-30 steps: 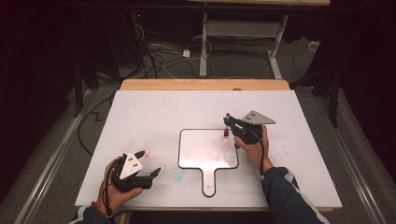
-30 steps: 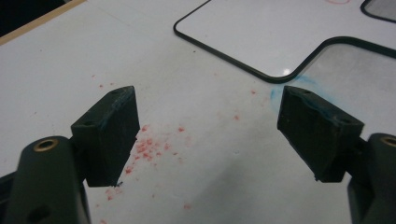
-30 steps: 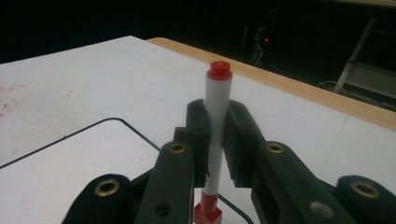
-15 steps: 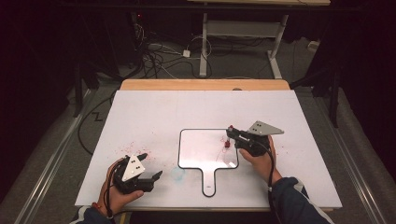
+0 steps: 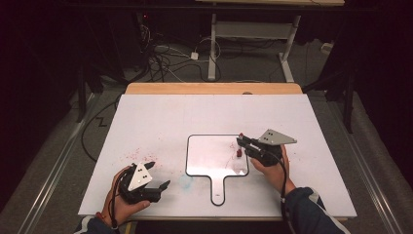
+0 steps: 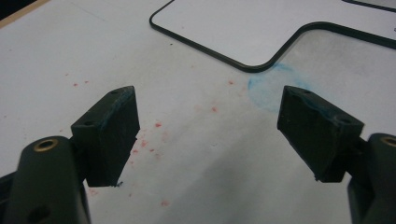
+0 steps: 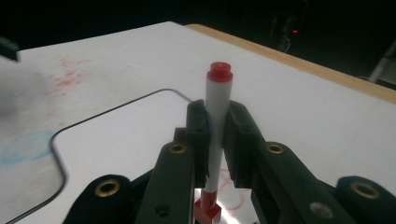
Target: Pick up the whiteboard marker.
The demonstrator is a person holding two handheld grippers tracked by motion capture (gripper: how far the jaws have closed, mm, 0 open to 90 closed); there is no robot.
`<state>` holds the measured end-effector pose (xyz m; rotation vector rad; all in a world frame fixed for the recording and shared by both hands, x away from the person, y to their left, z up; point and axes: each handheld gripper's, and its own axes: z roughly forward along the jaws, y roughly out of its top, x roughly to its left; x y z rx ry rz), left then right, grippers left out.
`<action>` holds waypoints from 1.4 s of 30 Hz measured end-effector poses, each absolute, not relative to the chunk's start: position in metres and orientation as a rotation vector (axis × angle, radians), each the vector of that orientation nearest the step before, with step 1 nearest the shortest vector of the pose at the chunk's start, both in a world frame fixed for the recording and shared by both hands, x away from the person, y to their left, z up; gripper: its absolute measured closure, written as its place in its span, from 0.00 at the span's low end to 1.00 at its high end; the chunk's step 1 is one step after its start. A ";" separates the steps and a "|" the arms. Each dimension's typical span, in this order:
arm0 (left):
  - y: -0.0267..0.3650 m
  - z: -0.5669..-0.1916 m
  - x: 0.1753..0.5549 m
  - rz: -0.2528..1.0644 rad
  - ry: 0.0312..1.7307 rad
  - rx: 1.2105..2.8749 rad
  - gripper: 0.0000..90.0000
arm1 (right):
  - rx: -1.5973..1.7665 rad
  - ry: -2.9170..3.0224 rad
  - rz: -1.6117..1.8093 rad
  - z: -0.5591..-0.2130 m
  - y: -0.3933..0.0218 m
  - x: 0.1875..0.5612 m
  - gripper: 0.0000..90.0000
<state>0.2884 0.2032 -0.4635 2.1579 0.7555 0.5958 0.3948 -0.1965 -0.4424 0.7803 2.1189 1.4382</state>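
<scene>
White and smooth, the tabletop (image 5: 160, 117) carries a black-rimmed paddle-shaped whiteboard (image 5: 209, 156), with red specks and a blue smudge (image 6: 268, 91) beside it. At the board's right edge, the right tool (image 7: 215, 126) clamps a red-capped white marker (image 7: 216, 116) upright. Left of the board, the left tool (image 6: 208, 123) rests gaping, empty.
</scene>
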 end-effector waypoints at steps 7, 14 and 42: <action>0.203 -0.466 0.290 0.580 0.755 2.168 0.22 | 0.814 2.097 1.442 -0.443 -0.200 0.405 0.91; 0.204 -0.465 0.289 0.580 0.755 2.164 0.22 | 0.762 2.181 1.470 -0.440 -0.200 0.377 0.91; 0.202 -0.469 0.293 0.540 0.743 2.186 0.22 | 0.847 2.032 1.409 -0.446 -0.188 0.447 0.91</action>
